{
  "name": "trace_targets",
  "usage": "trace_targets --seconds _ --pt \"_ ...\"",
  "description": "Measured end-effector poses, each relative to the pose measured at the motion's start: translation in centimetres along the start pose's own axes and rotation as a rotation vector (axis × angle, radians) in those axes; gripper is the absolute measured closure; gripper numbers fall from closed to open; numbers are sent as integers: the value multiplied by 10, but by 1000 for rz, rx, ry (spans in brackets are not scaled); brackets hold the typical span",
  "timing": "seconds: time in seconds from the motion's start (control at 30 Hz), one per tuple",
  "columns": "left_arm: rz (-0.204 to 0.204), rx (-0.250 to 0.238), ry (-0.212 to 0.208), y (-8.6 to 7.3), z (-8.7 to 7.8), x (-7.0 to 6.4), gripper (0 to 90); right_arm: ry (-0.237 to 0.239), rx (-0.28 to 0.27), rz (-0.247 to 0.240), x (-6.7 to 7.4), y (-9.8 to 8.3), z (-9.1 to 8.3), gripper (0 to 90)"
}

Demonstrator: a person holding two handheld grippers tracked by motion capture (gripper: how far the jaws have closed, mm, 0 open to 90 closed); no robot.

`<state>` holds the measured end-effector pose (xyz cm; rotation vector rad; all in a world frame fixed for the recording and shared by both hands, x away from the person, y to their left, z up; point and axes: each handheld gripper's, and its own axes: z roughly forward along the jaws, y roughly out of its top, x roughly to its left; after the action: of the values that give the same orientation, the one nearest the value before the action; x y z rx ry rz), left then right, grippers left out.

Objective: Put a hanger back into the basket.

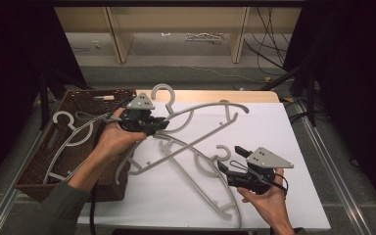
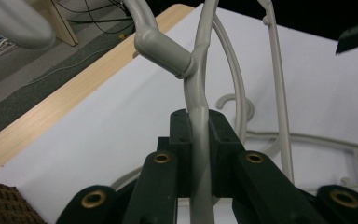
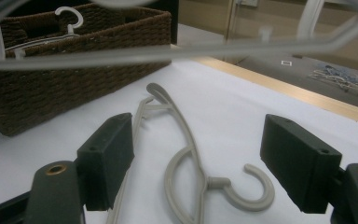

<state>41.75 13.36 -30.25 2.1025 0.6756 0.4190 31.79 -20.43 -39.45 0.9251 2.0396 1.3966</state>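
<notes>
Left tool (image 2: 199, 154) clamps hanger (image 2: 196, 84) (lifted), right tool (image 3: 198, 163) open.

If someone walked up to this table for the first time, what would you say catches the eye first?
Most striking is the grey hanger lifted over the middle of the white table, its bar clamped near the hook in the left gripper. A second hanger lies flat on the table before the right gripper, whose jaws stand open with nothing between them. At the left edge a brown wicker basket already holds another hanger.
</notes>
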Motion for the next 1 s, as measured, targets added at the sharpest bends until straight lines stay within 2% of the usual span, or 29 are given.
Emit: trace_targets --seconds 0.07,0.13,0.23,0.3,0.33,0.43,0.47,0.5,0.53,0.63,0.7,0.73,0.77,0.83,0.87,0.9,0.93,1.0 --pt "-11 -9 15 3 -7 5 822 8 21 13 1 -1 0 252" --pt "-10 -17 21 3 -13 9 822 10 4 7 0 -3 2 253" --pt "-13 -21 51 0 -25 18 822 11 14 7 0 -5 2 252" --pt "-23 -19 74 -3 -31 25 822 10 19 6 0 -5 2 252" --pt "-20 -15 101 -6 -34 29 822 12 20 8 0 -6 2 251" --pt "-39 -9 129 -12 -43 39 822 10 23 11 -2 -8 3 248" --pt "-31 -11 135 -14 -46 43 822 1 33 24 -2 -9 4 245" --pt "-48 -8 127 -16 -49 45 822 2 34 22 -3 -10 4 245" --pt "-55 -6 140 -17 -52 48 822 9 27 28 -3 -11 5 245" --pt "-56 1 156 -20 -62 57 822 5 51 34 -2 -12 4 245" --pt "-65 -12 180 -22 -67 63 822 -7 38 22 -4 -12 5 246" --pt "-58 6 191 -23 -72 67 822 -4 38 24 -4 -12 5 246" --pt "-66 -14 207 -25 -75 71 822 -4 40 23 -4 -12 5 246" --pt "-78 -13 224 -29 -81 78 821 -3 61 32 -5 -13 3 246" --pt "-95 -20 239 -31 -83 81 821 -7 58 27 -5 -13 4 247" --pt "-89 -8 249 -34 -86 86 822 -6 34 25 -6 -14 5 247" --pt "-100 -30 259 -37 -87 90 821 -2 32 26 -6 -14 6 249" --pt "-112 -13 283 -43 -92 96 821 -9 37 25 -6 -14 5 249"
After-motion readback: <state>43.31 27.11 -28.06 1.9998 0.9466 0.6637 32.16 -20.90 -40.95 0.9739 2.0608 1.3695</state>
